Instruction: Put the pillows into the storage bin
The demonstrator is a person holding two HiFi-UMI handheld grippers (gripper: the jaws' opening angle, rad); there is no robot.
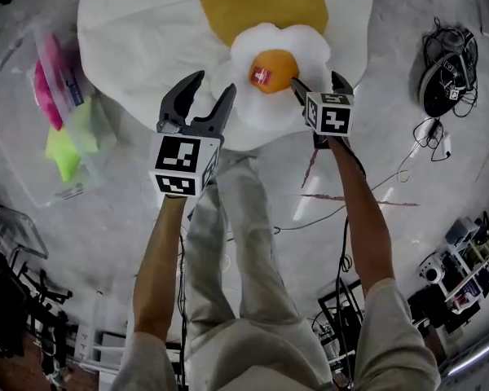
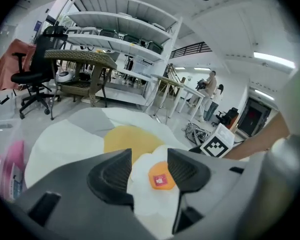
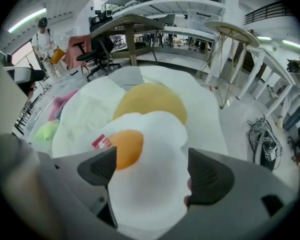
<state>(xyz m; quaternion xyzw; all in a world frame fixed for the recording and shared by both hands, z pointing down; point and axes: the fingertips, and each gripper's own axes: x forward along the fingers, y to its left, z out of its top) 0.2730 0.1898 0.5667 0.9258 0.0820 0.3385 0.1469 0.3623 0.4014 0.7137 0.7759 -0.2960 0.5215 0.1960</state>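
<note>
Small egg pillow (image 3: 155,134) between spread fingers (image 3: 97,166) of right gripper (image 3: 152,173).

A black chair (image 2: 32,78) on wheels stands beside a brown woven table (image 2: 82,59). Tall white shelves (image 2: 125,39) stand behind them. Two people (image 2: 210,91) stand far back. Black cables (image 1: 448,72) lie tangled on the grey floor (image 1: 114,235).

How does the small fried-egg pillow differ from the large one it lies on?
The small pillow is much smaller than the large pillow and lies on top of it. The small one's yolk is deep orange with a red tag; the large one's is mustard yellow, no tag showing. The right gripper's open jaws flank the small pillow, not the large one. Both are white fried-egg shapes.
</note>
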